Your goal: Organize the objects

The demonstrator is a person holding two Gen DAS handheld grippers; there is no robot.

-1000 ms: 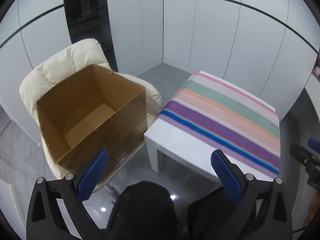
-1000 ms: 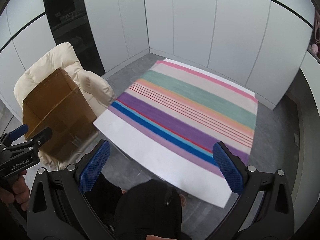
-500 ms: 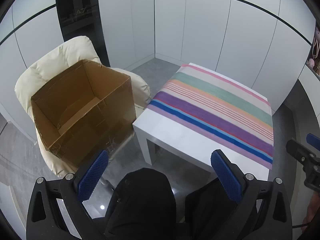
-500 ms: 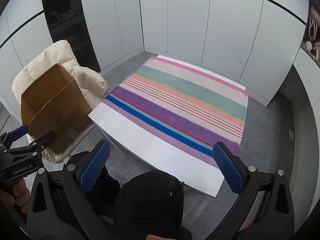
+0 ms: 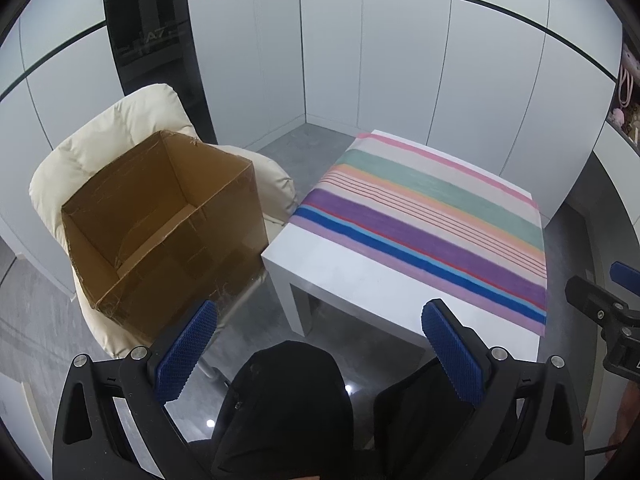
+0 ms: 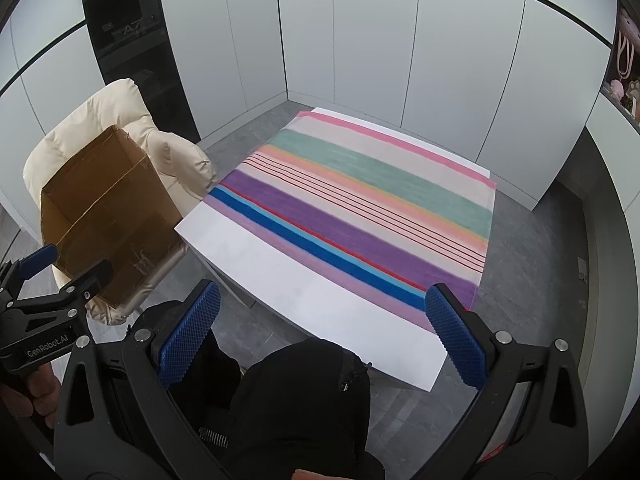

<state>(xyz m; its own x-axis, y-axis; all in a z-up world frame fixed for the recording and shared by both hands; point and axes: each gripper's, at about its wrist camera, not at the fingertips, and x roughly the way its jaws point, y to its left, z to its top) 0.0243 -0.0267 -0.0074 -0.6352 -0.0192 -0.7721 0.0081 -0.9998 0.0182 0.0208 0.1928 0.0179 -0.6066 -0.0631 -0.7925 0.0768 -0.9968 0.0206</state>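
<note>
An open brown cardboard box rests on a cream padded chair; only its bottom flaps show inside. The box is left of a low white table covered with a striped cloth. Nothing else lies on the cloth. My left gripper is open and holds nothing, hanging above the floor in front of the table's near-left corner. My right gripper is open and holds nothing, above the table's near edge. Each gripper shows at the side of the other's view: the left gripper, the right gripper.
White panelled walls close in the corner behind the table. A dark glass panel stands behind the chair. Grey floor runs around the table. A person's black-clothed legs fill the bottom. A shelf with pink items sits at far right.
Both grippers drew back a little from the table and box, then held nearly still. Both stayed open.
</note>
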